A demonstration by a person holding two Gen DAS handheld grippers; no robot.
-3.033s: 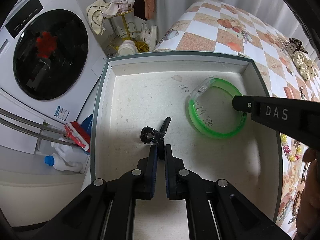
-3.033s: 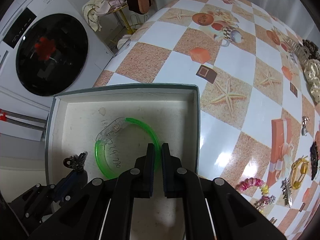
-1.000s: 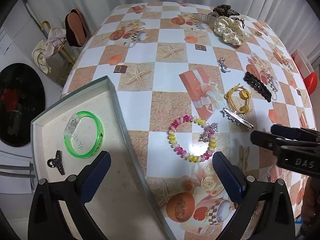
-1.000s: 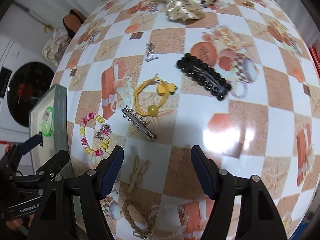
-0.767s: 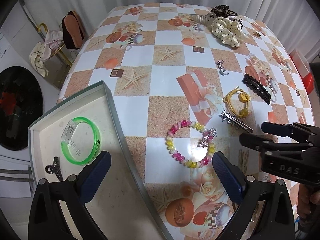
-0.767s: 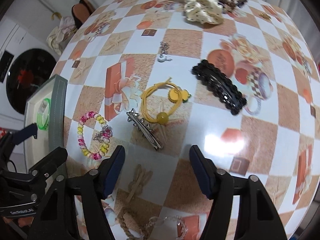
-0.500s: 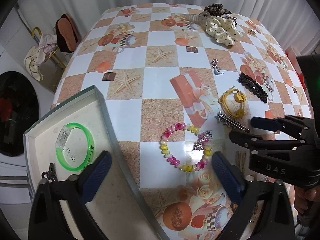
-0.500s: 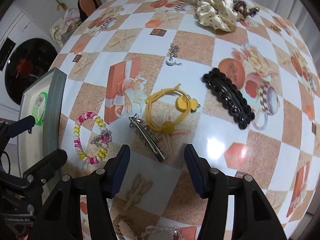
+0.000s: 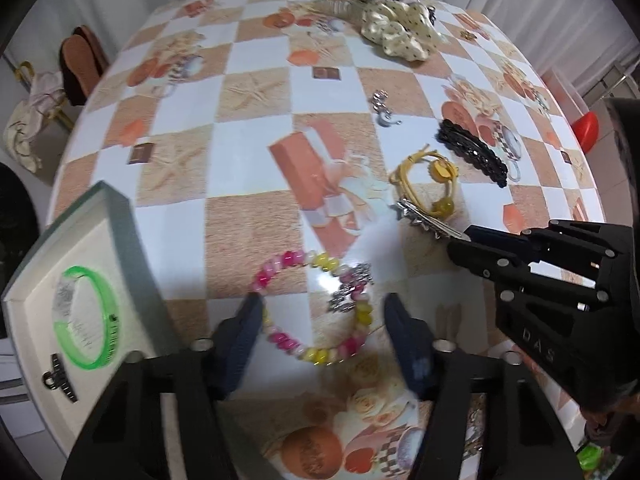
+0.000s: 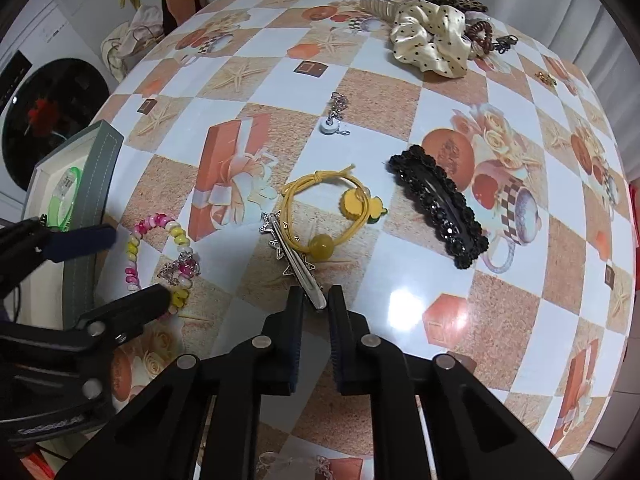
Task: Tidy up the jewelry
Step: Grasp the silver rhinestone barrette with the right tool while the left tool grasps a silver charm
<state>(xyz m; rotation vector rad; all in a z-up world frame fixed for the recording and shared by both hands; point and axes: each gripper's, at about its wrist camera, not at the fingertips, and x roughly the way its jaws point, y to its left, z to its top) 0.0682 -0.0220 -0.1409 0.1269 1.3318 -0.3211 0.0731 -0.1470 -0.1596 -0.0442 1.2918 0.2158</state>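
Left gripper (image 9: 322, 326): lower middle of my left view, pointing steeply down; I was closing its jaws around the bead bracelet (image 9: 316, 308); the blue pads stood either side of the ring, just beside the beads, not yet pressing; the frame was blurred there, so contact was hard to judge.

Right gripper (image 10: 314, 306): bottom centre of my right view; I was closing its jaws, nearly together, on the near end of the silver clip (image 10: 294, 256); the clip's tip sat between the fingertips; the clip lay flat on the cloth.

Bead bracelet: pink, yellow and white beads with a small silver charm; lay on the table (image 9: 248, 136) right of the tray (image 9: 132, 240).

Silver clip: star-studded bar; its far end lay across the yellow hair tie (image 10: 328, 208); centre of my right view.

Tray: grey rim, pale floor, at the left edge of both views; it held the green bangle (image 9: 86, 322) and a small black clip (image 9: 60, 378) below it in the frame.

Black barrette (image 10: 438, 210): right of the yellow tie, apart from it.

Scrunchie (image 10: 430, 38): cream with dark dots, top of the frame; brown hair pieces just beside it.

Small charm (image 10: 334, 120): silver chain with a white disc, above the yellow tie, well apart.

Table: checkered orange and white cloth.
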